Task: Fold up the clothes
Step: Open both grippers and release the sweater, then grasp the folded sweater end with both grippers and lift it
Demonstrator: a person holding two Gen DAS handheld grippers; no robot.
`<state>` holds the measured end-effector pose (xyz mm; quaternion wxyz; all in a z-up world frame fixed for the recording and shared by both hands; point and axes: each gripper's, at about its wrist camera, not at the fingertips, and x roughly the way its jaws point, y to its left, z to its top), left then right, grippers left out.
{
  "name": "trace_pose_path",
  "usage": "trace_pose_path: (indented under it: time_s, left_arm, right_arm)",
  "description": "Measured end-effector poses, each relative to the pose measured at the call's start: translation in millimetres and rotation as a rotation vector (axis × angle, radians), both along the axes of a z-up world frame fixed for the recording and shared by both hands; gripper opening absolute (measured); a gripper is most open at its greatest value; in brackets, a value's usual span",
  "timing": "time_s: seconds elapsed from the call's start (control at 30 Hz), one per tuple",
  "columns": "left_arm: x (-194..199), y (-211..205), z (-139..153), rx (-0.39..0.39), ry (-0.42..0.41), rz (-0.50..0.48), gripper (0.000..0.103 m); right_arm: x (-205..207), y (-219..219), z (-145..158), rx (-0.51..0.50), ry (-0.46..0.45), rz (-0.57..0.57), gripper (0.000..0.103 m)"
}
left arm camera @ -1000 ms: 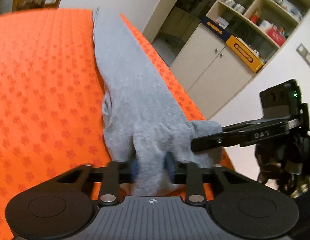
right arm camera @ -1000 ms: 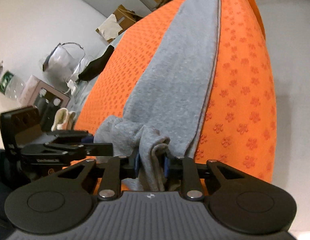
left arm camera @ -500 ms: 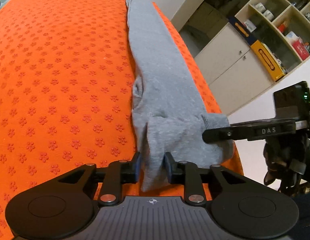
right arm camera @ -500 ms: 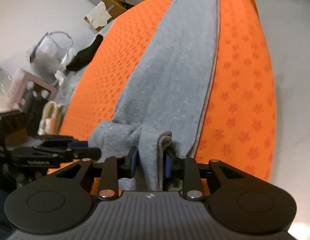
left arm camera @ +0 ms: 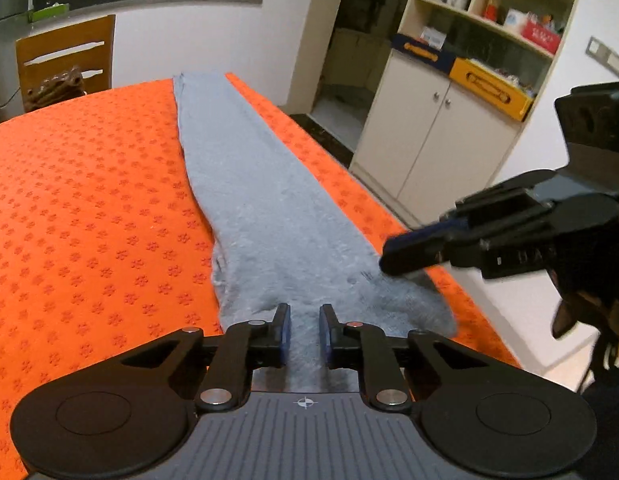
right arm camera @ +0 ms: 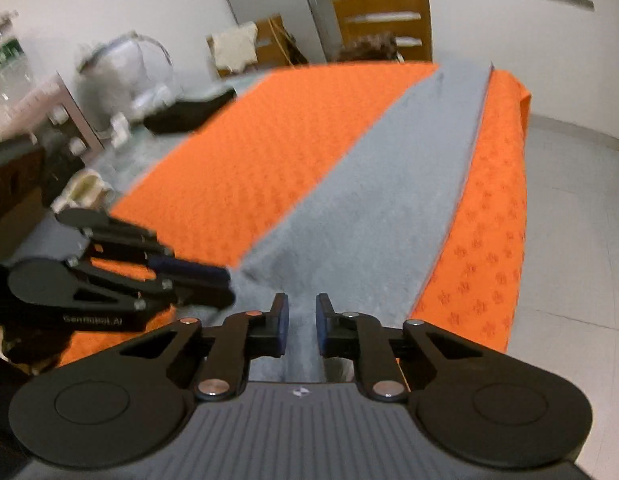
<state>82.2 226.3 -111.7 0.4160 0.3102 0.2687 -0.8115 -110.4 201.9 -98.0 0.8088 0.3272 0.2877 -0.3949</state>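
Grey garment [left arm camera: 261, 208] lies as a long folded strip along the right edge of the orange-covered desk [left arm camera: 89, 208], its near end at the near right corner. Left hand-held gripper [left arm camera: 304, 330] and right hand-held gripper [right arm camera: 296, 326] both spread, cloth lying loose between the pads, not pinched; each tip sits close beside the other over that near end. Surroundings: wooden chair [left arm camera: 65, 60] beyond the far edge, cupboard with shelves [left arm camera: 461, 92] off the right edge, black object [right arm camera: 189, 114] near the left edge.

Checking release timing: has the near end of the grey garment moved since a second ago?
Yes. The grey garment's near end, earlier bunched up in both grippers, now lies flat on the orange cloth; left gripper and right gripper are open.
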Motion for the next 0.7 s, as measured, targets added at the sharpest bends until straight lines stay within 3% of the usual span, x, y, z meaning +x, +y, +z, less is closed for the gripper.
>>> trace_pose_path:
  time_s: [0.07, 0.13, 0.23, 0.3, 0.47, 0.57, 0.7]
  left_arm:
    - [-5, -8, -9, 0.003, -0.025, 0.007, 0.019]
    - [-6, -15, -12, 0.007, -0.019, 0.016, 0.02]
    - [-4, -14, -8, 0.013, -0.005, 0.017, 0.021]
    - [1, -5, -1, -0.012, -0.012, -0.009, 0.027]
    - [9, 28, 11, -0.075, -0.061, -0.1, 0.052]
    - [7, 51, 11, -0.106, -0.112, -0.173, 0.059]
    - [-1, 66, 2, -0.142, -0.193, -0.23, 0.062]
  right_arm:
    - [2, -3, -13, 0.023, 0.056, -0.007, 0.014]
    - [0, -3, -17, -0.002, 0.043, -0.012, 0.014]
    - [-1, -3, -9, 0.001, 0.052, -0.017, 0.014]
    - [0, 5, -4, -0.022, 0.073, 0.021, 0.017]
    - [0, 34, 5, -0.1, 0.127, 0.161, 0.048]
    - [0, 52, 10, -0.148, 0.161, 0.246, 0.056]
    - [13, 67, 7, -0.227, 0.271, 0.382, 0.062]
